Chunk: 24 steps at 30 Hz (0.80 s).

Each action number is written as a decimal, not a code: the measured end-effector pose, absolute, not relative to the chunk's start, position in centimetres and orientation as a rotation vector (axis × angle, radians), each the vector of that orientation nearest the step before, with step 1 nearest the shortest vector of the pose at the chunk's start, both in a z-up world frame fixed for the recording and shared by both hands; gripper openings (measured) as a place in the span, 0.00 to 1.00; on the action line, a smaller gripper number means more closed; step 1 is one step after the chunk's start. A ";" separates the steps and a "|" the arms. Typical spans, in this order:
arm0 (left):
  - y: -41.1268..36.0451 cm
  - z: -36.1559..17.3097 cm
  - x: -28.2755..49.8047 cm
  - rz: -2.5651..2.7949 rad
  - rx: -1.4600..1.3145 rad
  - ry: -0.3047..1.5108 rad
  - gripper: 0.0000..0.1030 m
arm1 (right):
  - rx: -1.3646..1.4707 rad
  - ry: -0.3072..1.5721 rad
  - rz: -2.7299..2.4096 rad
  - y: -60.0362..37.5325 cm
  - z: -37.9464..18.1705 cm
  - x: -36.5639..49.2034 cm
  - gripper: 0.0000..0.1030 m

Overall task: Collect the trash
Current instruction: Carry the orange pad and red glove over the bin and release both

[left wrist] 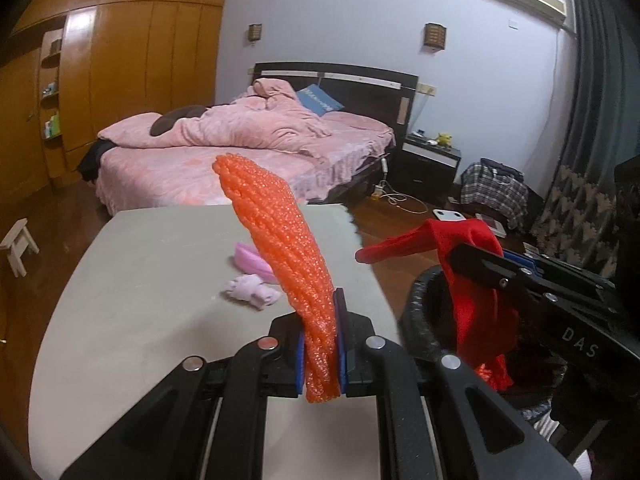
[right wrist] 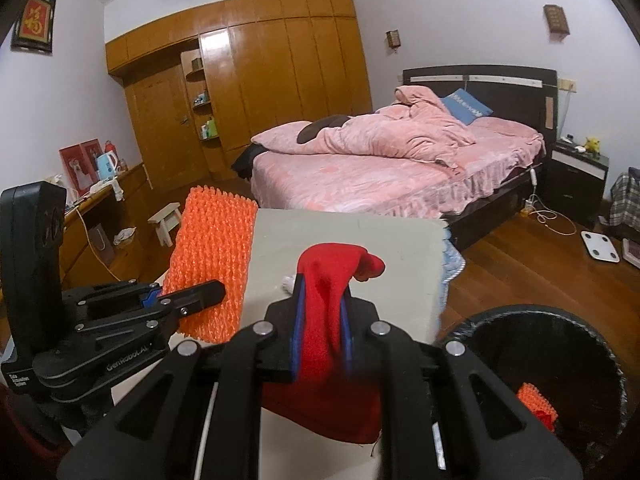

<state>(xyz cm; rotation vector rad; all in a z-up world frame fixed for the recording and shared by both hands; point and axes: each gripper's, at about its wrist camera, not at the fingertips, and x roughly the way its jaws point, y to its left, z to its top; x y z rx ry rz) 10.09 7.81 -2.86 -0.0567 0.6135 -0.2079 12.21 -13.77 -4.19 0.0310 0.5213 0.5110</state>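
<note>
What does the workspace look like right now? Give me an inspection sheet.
Surface: grey table, mostly bare.
Job's things: orange foam net in left tongs; red cloth in right tongs; black bin beside the table, an orange scrap inside.
Clutter: pink pouch and crumpled pale wad on the table.
Grippers: both shut on their items, lifted off the table.
Cables: white charger cable on the floor by the bed.
Surroundings: wardrobe, nightstand, white scale.
</note>
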 end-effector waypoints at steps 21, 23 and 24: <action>-1.8 -1.9 10.0 -0.365 0.022 0.583 0.11 | 0.059 0.481 0.343 -23.8 -3.5 10.6 0.14; -2.8 -1.9 10.0 -0.382 0.031 0.580 0.11 | 0.062 0.477 0.330 -24.6 -3.5 10.4 0.14; -3.0 -1.9 10.1 -0.389 0.033 0.580 0.11 | 0.063 0.475 0.324 -24.9 -3.5 10.3 0.14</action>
